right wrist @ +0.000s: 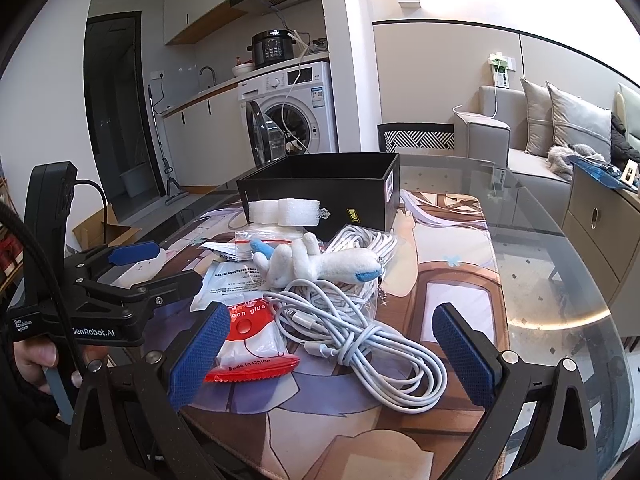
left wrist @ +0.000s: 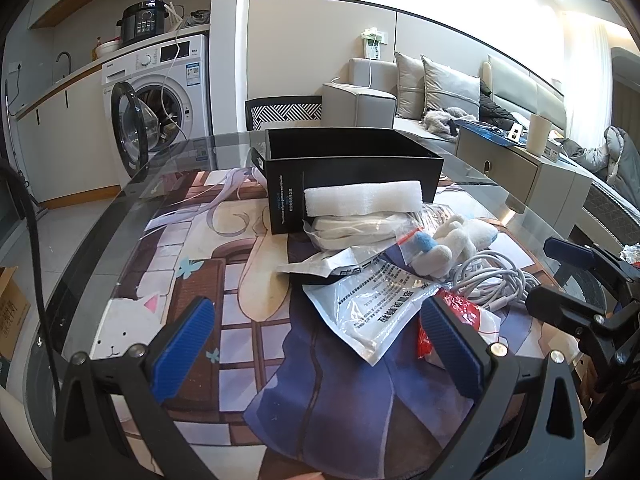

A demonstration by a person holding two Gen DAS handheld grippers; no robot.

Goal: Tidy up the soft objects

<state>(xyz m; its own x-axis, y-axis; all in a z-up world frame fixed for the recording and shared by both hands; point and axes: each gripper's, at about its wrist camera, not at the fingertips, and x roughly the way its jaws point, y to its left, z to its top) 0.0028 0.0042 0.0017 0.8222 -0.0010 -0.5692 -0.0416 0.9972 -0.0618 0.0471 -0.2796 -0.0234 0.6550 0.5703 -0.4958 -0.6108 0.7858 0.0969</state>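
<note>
An open black box (left wrist: 352,168) (right wrist: 320,194) stands on the printed mat. A white foam block (left wrist: 362,198) (right wrist: 286,211) leans against its front. In front lie a white and blue plush toy (left wrist: 452,240) (right wrist: 320,266), coiled white cables (left wrist: 496,280) (right wrist: 360,332), a printed clear bag (left wrist: 376,312) (right wrist: 236,280) and a red and white glue packet (left wrist: 464,316) (right wrist: 250,340). My left gripper (left wrist: 320,348) is open and empty, just short of the printed bag. My right gripper (right wrist: 336,356) is open and empty over the cables and packet.
The glass table (left wrist: 100,240) (right wrist: 560,280) has a curved edge. A chair (left wrist: 286,112) stands behind the box. A washing machine (left wrist: 160,92) with its door open is at the back left, and a sofa (left wrist: 440,92) at the back right. A cardboard box (left wrist: 10,312) sits on the floor.
</note>
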